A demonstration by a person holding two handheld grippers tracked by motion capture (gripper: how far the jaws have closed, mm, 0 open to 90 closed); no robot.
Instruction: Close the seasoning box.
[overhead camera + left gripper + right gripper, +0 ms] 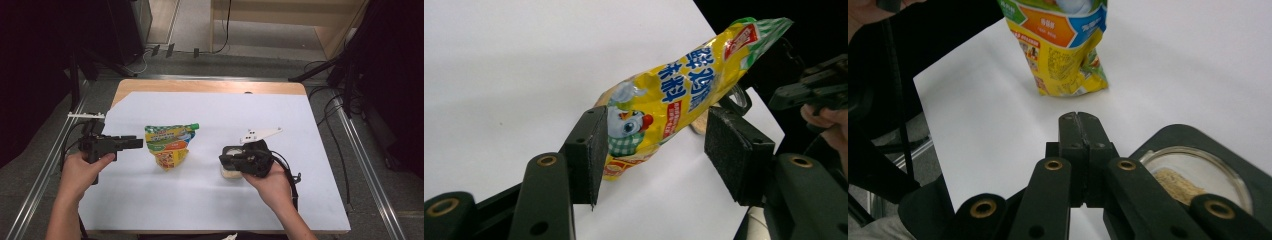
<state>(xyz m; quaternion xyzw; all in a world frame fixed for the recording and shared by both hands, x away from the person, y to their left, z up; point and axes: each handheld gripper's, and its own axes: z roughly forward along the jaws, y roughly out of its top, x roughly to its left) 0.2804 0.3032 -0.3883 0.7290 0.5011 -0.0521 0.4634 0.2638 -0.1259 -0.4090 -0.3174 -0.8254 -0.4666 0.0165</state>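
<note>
We look down on a white sheet (210, 195) laid over a wooden table (200, 86), with grey floor and dark equipment around it. Near the middle of the sheet lies a yellow seasoning pouch (171, 143) with a green cap, and we place everything else by it. On the pouch's left, in the high view, our left gripper (131, 143) is held level with its jaws pointing at the pouch, just short of its edge. In the left gripper view the pouch (674, 95) lies between that gripper's (654, 150) two black pads; the jaws are spread, one pad right beside the printed bag and the other clear of it, and we cannot tell whether the nearer pad touches it. On the pouch's right, well apart from it, our right gripper (227, 159) is carried in the hand above a round clear dish (229, 171) that sits on the sheet. In the right gripper view that gripper's (1078, 118) jaws are pressed flat together with nothing between them, pointing towards the pouch's (1063, 55) lower end, and the dish (1198, 175), holding some pale brown powder, lies close beside them.
</note>
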